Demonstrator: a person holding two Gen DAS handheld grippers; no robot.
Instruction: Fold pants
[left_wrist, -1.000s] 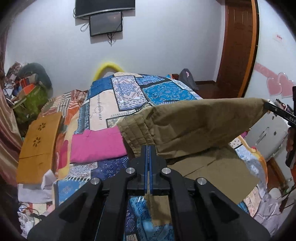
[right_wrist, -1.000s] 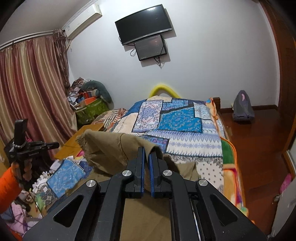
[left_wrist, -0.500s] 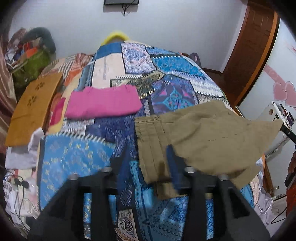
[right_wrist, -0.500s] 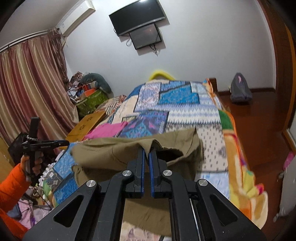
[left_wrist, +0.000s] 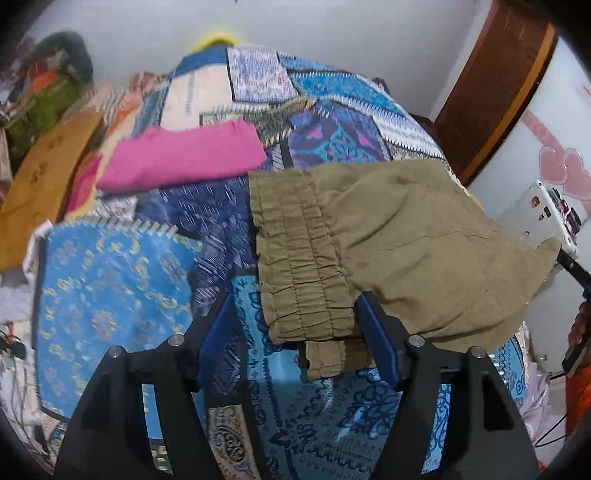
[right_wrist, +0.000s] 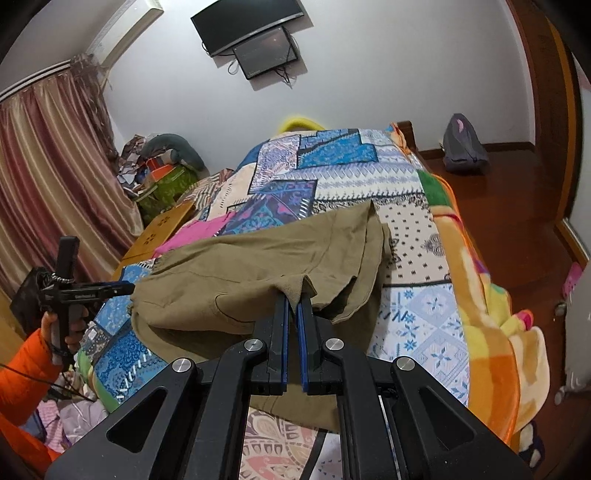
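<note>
The olive-brown pants (left_wrist: 399, 236) lie on the patchwork bed, elastic waistband (left_wrist: 295, 254) toward the left. My left gripper (left_wrist: 299, 332) is open, its blue pads either side of the waistband's near corner and not gripping it. In the right wrist view my right gripper (right_wrist: 293, 301) is shut on a fold of the pants (right_wrist: 258, 266), holding that end lifted above the bed. The left gripper (right_wrist: 125, 286) shows there at the pants' far left edge. The right gripper's tip (left_wrist: 569, 264) shows at the pants' right end in the left wrist view.
A folded pink garment (left_wrist: 181, 155) lies on the bed (left_wrist: 110, 273) behind the pants. A wooden board (left_wrist: 44, 177) and piled clutter (right_wrist: 162, 173) stand left of the bed. A grey bag (right_wrist: 461, 147) sits on the wooden floor to the right.
My left gripper has opened and let go of the waistband, which now lies flat on the bed. My right gripper has lowered, still holding its end of the pants.
</note>
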